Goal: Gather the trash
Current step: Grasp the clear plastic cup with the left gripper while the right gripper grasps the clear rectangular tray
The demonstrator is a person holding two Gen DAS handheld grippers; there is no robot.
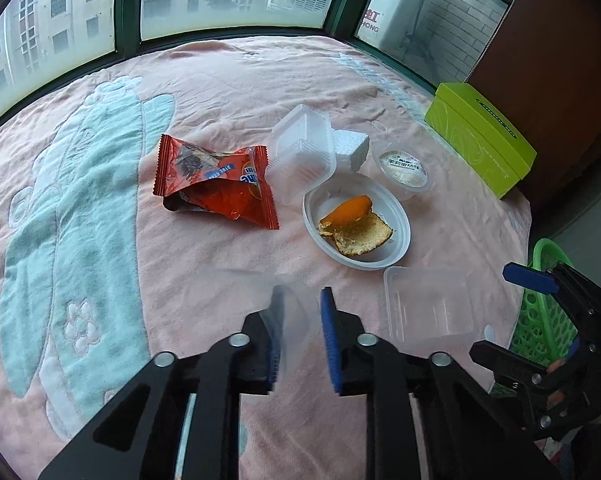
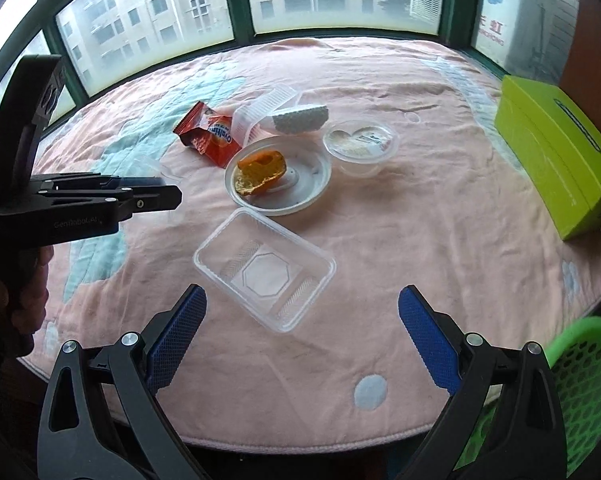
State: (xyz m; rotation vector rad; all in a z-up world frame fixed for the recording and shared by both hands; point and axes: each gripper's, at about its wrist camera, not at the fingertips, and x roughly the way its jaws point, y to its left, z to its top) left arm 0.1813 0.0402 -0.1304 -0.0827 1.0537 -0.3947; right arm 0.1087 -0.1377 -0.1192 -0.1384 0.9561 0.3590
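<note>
Left gripper point(image 1: 300, 300): its jaws stood narrow, closed on the edge of a clear plastic piece point(image 1: 252, 284) that was blurred and hard to make out; it was at 6 o'clock in the left wrist view.
Right gripper point(image 2: 302, 292): its jaws were spread wide with nothing between the pads, hovering over the clear rectangular container point(image 2: 264, 268), which lay at 12 o'clock from its fingertips and apart from them.
Hand point(image 2: 28, 292): it was wrapped round the left gripper's handle at 9 o'clock in the right wrist view.
White oval dish point(image 1: 396, 208): it sat near the middle of the pink cloth point(image 1: 220, 260) and held a piece of orange peel point(image 1: 352, 224).
Red snack wrapper point(image 1: 216, 180): it lay crumpled at 9 o'clock from the dish, near it but apart.
Clear tub point(image 1: 304, 152): it was tipped on its side at 11 o'clock from the dish, its rim just beside the dish's edge.
White foam block point(image 1: 352, 148): it rested at 12 o'clock from the dish, touching the tub.
Small lidded cup point(image 1: 404, 170): it stood upright at 1 o'clock from the dish, just beside it.
Clear rectangular container, left wrist view: it was empty and upright at 5 o'clock from the dish, close to its rim.
Green box point(image 1: 480, 140): it lay at 2 o'clock from the dish, by the cloth's edge.
Green basket point(image 1: 548, 320): it stood off the cloth at 4 o'clock, partly hidden behind the right gripper.
</note>
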